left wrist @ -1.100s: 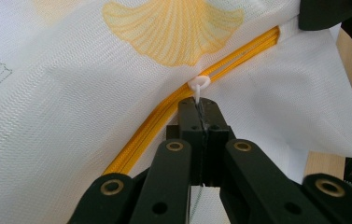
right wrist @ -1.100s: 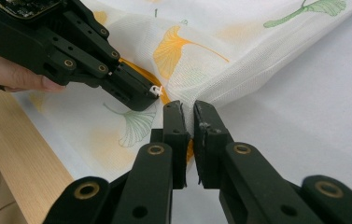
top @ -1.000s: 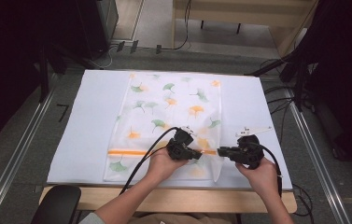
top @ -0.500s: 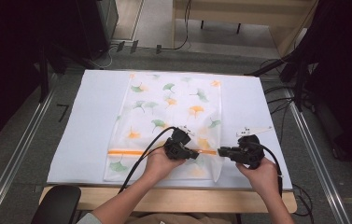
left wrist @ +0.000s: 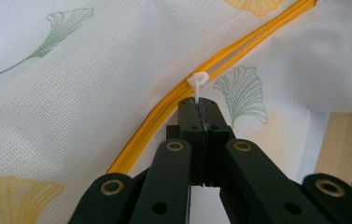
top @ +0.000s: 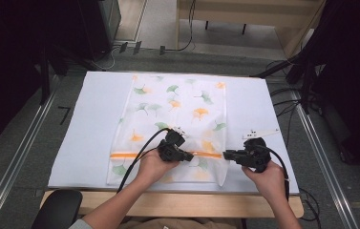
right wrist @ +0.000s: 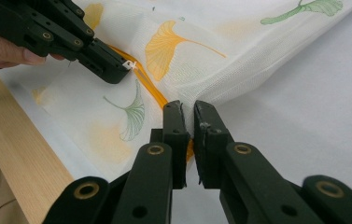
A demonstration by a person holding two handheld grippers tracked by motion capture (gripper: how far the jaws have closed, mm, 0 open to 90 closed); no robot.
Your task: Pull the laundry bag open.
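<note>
The mesh laundry bag point(top: 177, 119) lies flat on the white surface point(top: 87, 124), light and floppy, so I grip it by its hardware. My left hand-held gripper point(left wrist: 200, 105) is clamped on the white zipper pull point(left wrist: 197, 81); my right hand-held gripper point(right wrist: 188, 112) pinches the bag's edge at the orange zipper point(left wrist: 164, 116)'s end.

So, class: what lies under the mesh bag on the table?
A white sheet lies under the mesh bag, showing all round it on the table. Whatever is directly beneath or inside the bag is covered.
</note>
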